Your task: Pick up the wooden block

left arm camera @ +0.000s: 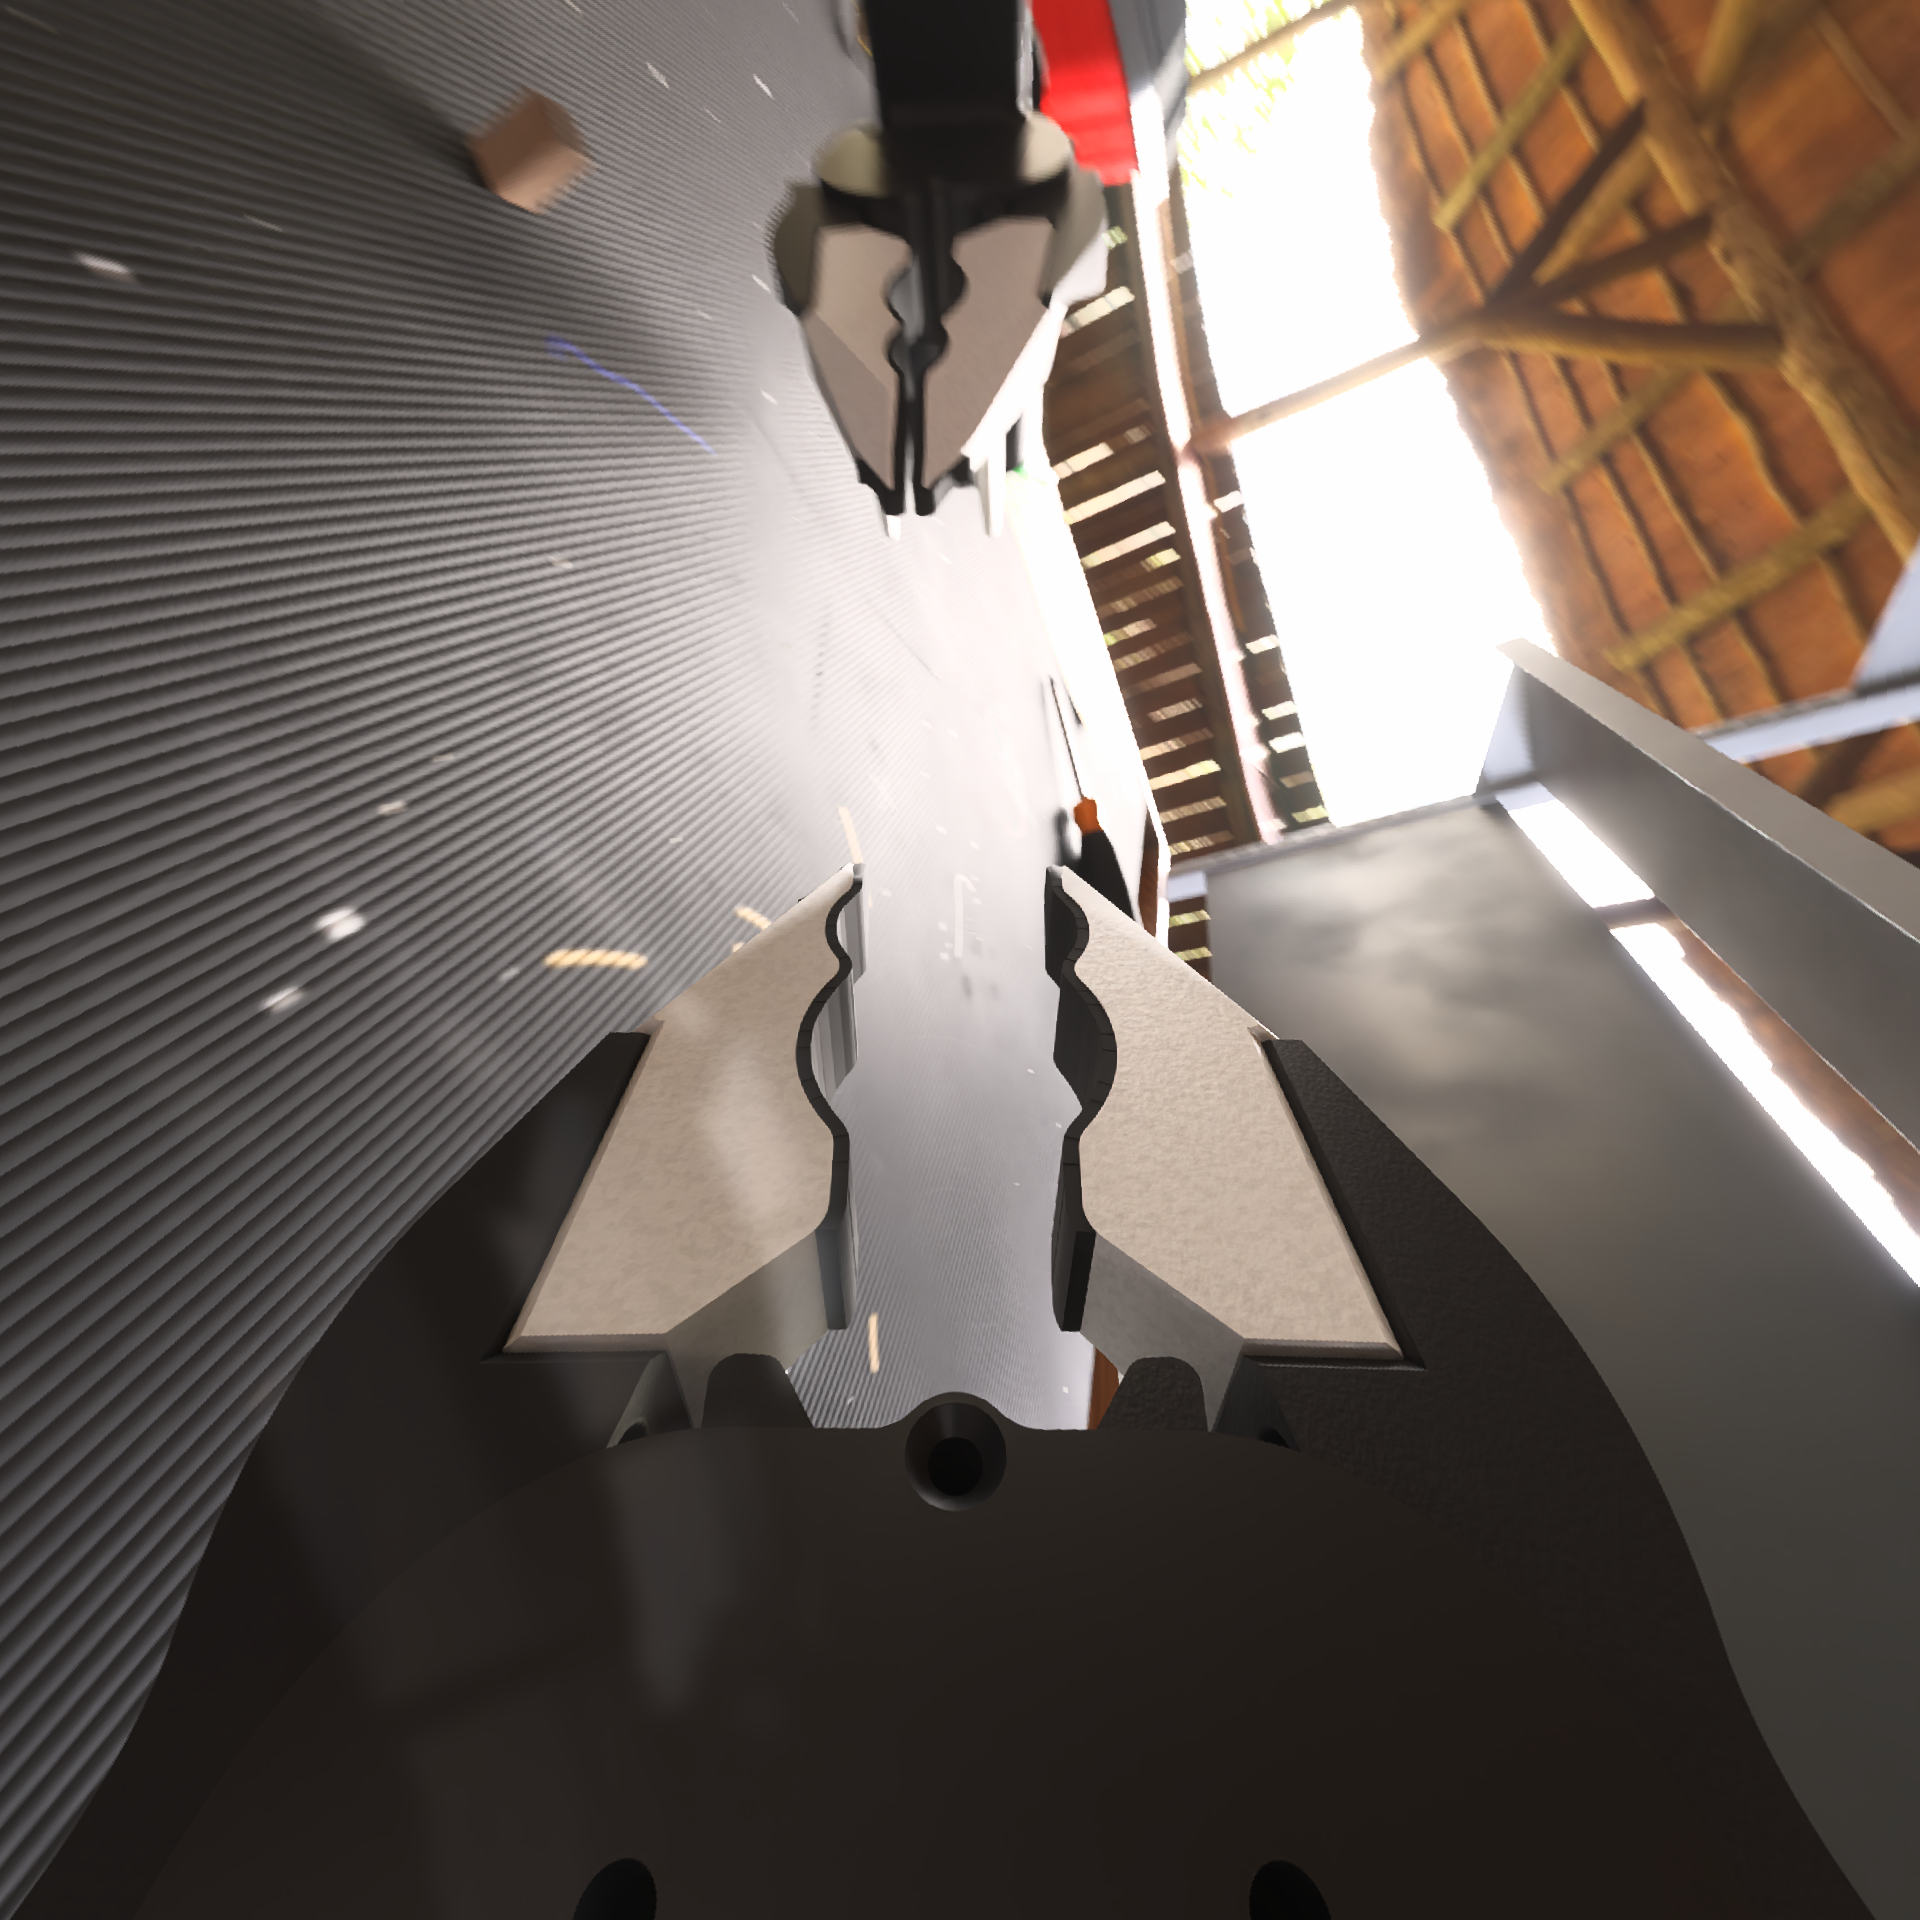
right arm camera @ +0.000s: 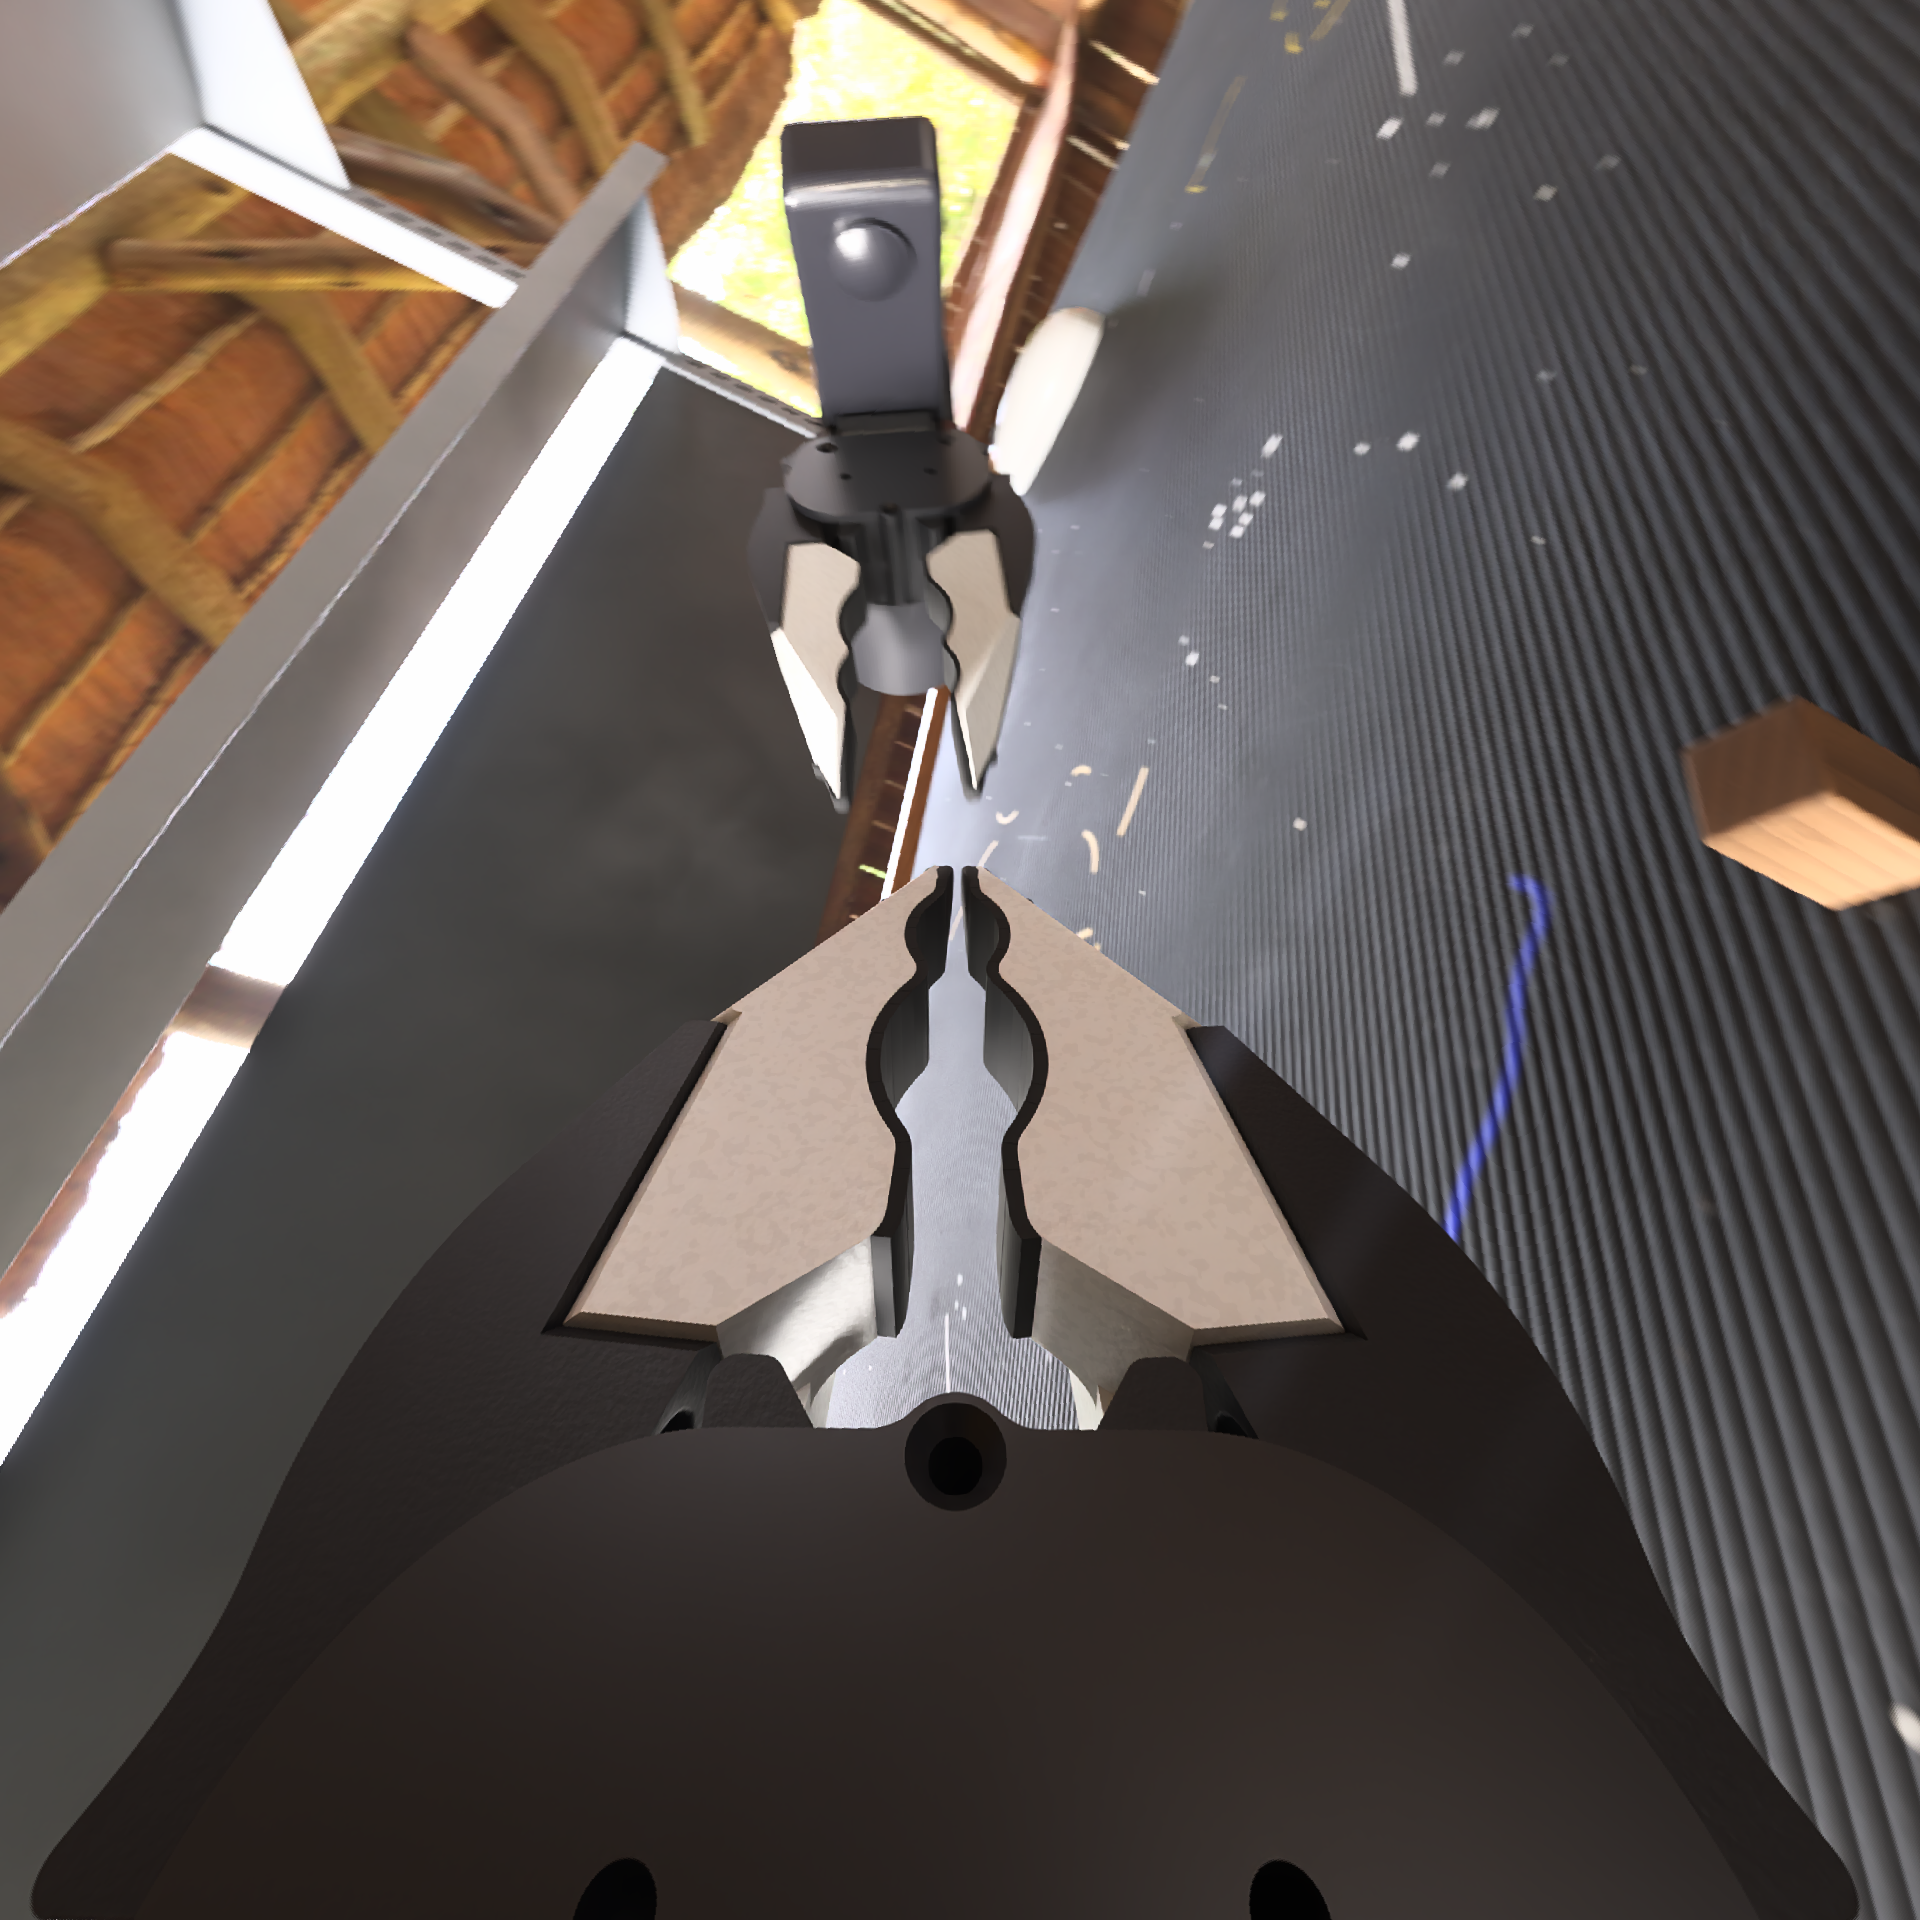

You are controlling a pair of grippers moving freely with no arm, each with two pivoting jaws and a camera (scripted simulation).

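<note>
The wooden block is a small tan cube resting on the dark ribbed table, far off at the upper left in the left wrist view. It shows larger in the right wrist view, at the right edge. My left gripper is open and empty, far from the block. My right gripper is shut and empty, with the block off to its right. Each gripper shows in the other's view: the right one shut, the left one open.
A red object stands behind the right gripper at the table's far end. A grey panel borders the table edge. A white rounded object lies beyond the left gripper. A blue curved mark lies on the table.
</note>
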